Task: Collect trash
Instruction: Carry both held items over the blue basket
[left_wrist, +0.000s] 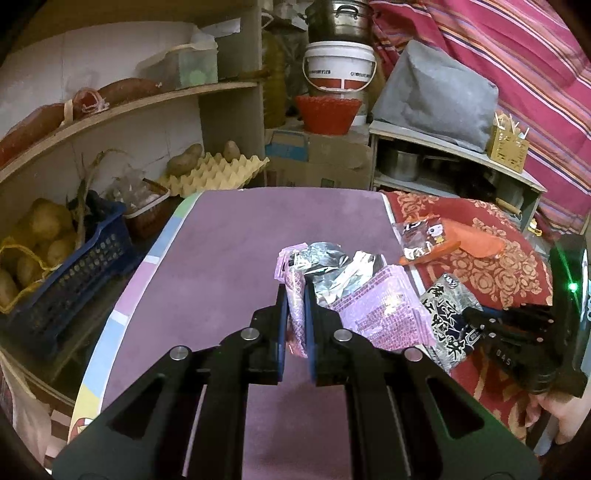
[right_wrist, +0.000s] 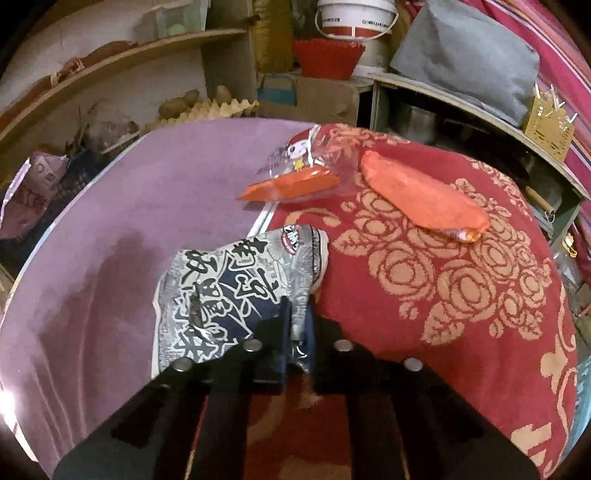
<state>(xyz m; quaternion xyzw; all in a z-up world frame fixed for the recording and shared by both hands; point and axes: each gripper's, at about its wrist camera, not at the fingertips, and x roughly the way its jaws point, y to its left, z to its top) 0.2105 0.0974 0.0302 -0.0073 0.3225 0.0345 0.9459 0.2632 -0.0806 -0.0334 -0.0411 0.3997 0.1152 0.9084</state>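
My left gripper (left_wrist: 295, 295) is shut on a pink and silver foil wrapper (left_wrist: 384, 314), held just above the purple mat (left_wrist: 229, 258). My right gripper (right_wrist: 299, 314) is shut on the edge of a grey and navy snack bag (right_wrist: 229, 288) with bold characters, lying across the mat (right_wrist: 129, 229) and the red rose-patterned blanket (right_wrist: 443, 295). The bag (left_wrist: 448, 314) and right gripper (left_wrist: 476, 325) show at the right of the left wrist view. A clear and orange cartoon wrapper (right_wrist: 299, 173) and an orange packet (right_wrist: 421, 199) lie farther back.
Shelves on the left hold an egg tray with potatoes (left_wrist: 218, 166), a blue crate (left_wrist: 74, 280) and potatoes in a net. A red basket (left_wrist: 327, 112), white bucket (left_wrist: 338, 62) and cardboard box stand behind the mat. A low cabinet (left_wrist: 461, 166) with a grey bag stands at back right.
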